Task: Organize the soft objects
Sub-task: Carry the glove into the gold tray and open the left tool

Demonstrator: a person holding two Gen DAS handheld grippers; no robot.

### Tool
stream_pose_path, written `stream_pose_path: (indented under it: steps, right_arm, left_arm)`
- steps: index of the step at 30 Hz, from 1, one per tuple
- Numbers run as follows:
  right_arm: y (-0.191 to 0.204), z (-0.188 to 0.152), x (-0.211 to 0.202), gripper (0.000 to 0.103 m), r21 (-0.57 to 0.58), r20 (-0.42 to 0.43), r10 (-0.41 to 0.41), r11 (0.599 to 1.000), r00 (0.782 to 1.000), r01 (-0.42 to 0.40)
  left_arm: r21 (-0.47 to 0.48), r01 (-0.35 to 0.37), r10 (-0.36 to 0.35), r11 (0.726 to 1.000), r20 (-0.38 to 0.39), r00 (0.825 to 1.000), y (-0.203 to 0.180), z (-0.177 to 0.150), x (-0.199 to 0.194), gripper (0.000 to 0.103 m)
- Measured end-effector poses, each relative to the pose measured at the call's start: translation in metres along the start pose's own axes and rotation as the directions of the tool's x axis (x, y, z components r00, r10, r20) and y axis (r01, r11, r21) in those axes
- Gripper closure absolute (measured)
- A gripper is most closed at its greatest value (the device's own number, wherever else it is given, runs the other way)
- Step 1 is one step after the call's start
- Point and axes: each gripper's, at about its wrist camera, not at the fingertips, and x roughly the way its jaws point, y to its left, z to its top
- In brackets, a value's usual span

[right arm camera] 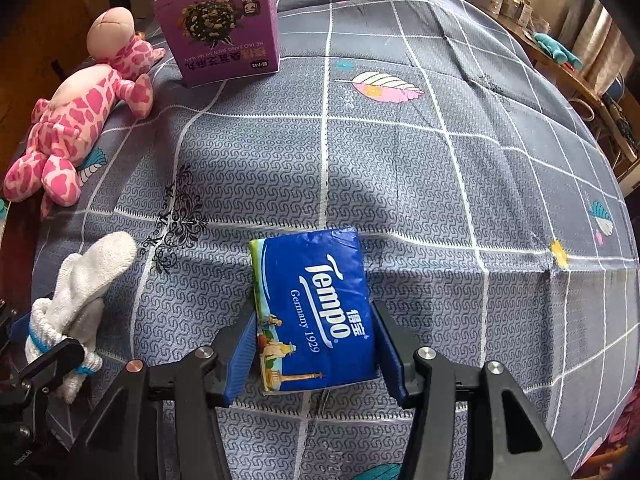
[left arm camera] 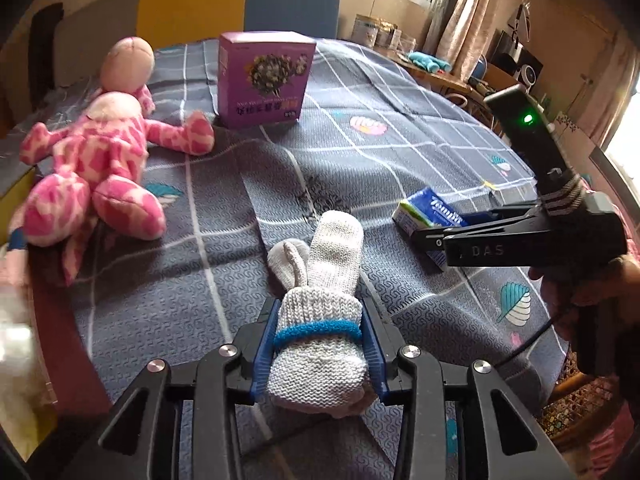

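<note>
I am gripping the white glove (left arm camera: 320,312) in my left tool (left arm camera: 320,344), its long axis pointing straight ahead over the table (left arm camera: 400,128); my right tool (right arm camera: 316,344) is clamping the tissue pack (right arm camera: 316,308).

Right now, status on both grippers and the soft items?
Left gripper shut on white glove. Right gripper shut on tissue pack. Pink plush and purple box lie ahead, untouched.

One pink plush toy (left arm camera: 96,168), one purple box (left arm camera: 264,80), one white glove (left arm camera: 320,280), one blue tissue pack (right arm camera: 316,312), two grippers.
</note>
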Motion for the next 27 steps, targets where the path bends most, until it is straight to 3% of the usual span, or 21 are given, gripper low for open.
stream_pose_path:
  steps: [11, 27]
  right_arm:
    - [0.005, -0.002, 0.002, 0.049, -0.022, 0.003, -0.026, 0.999, 1.000, 0.026]
    - [0.007, -0.004, 0.001, 0.049, -0.044, 0.017, -0.047, 0.998, 0.999, 0.048]
  left_arm:
    - [-0.032, -0.069, 0.073, 0.997, 0.160, 0.984, 0.011, 0.007, -0.067, 0.063]
    - [-0.089, -0.094, 0.109, 0.992, 0.193, 0.975, 0.027, -0.003, -0.093, 0.063]
